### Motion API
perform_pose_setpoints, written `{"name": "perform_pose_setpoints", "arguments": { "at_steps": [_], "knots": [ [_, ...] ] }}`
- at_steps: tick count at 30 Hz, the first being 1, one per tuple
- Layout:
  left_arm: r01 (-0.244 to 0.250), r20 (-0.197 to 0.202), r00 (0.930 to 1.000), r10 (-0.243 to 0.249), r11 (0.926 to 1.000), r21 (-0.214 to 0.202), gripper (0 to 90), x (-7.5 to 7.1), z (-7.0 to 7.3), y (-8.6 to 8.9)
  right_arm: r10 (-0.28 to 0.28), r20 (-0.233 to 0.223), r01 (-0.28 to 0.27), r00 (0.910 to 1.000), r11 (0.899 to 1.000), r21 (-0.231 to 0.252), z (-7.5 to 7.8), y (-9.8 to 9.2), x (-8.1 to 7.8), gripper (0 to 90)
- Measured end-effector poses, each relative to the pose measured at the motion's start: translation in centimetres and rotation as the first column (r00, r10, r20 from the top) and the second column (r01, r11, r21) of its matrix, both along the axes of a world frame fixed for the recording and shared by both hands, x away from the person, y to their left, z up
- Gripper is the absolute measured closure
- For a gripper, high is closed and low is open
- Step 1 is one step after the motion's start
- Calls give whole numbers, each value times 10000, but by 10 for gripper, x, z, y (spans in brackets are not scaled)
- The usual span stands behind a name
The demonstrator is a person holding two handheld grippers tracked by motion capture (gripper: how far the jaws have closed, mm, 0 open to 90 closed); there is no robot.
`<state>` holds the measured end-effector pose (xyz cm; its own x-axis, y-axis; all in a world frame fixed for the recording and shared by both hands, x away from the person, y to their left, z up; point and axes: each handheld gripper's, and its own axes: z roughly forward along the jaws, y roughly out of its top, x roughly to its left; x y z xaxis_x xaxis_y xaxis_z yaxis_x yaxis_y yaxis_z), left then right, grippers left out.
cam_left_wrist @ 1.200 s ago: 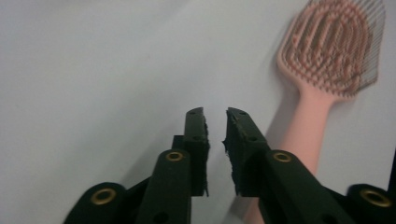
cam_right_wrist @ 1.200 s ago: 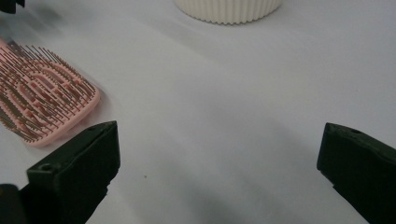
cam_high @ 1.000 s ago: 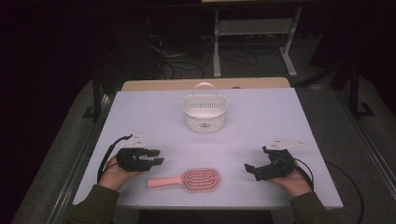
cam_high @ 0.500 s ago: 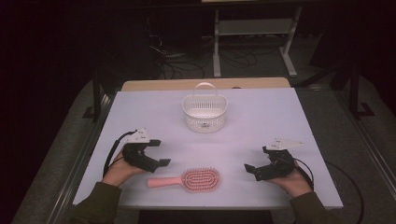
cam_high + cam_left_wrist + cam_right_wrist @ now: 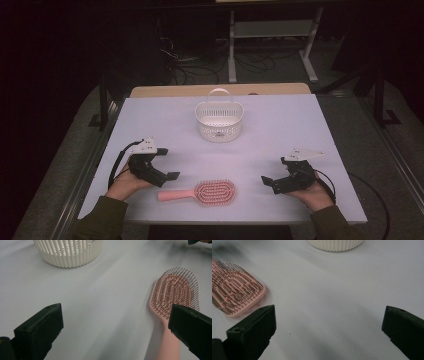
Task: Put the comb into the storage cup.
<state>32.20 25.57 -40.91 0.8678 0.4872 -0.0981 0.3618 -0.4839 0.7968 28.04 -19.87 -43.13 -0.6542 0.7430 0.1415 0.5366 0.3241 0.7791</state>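
Work has hardly begun, as far as I can judge. A pink brush (image 5: 201,192) lies flat on the counter (image 5: 280,135), bristles up, close to the near edge, with its handle pointing to the left side. A white basket (image 5: 219,121) stands farther back, in the middle of the counter, well apart from the brush, and I cannot see anything inside it. The left claw (image 5: 172,176) sits just beside the brush handle, a little above it in the high view. Its jaws have just been opening and now stand wide, with nothing between them but bare counter. In the left gripper view the brush (image 5: 172,297) lies over by one jaw and the basket (image 5: 67,252) is far ahead. The right claw (image 5: 266,180) waits on the other side, near the round end of the brush but not touching it. Its jaws are wide apart too, and they hold nothing. My guess is that the brush should go into the basket. If so, nothing is done yet: the brush must be grabbed, lifted, carried to the basket and dropped in.
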Motion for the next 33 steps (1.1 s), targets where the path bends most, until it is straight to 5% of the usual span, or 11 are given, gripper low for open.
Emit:
{"name": "perform_pose_setpoints", "arguments": {
  "at_steps": [33],
  "knots": [
    [440,208,9988,-432,9983,-384,0,-8,11,-3,-19,35,19,10000,10000,-65,0,0,0,0]
  ]
}}
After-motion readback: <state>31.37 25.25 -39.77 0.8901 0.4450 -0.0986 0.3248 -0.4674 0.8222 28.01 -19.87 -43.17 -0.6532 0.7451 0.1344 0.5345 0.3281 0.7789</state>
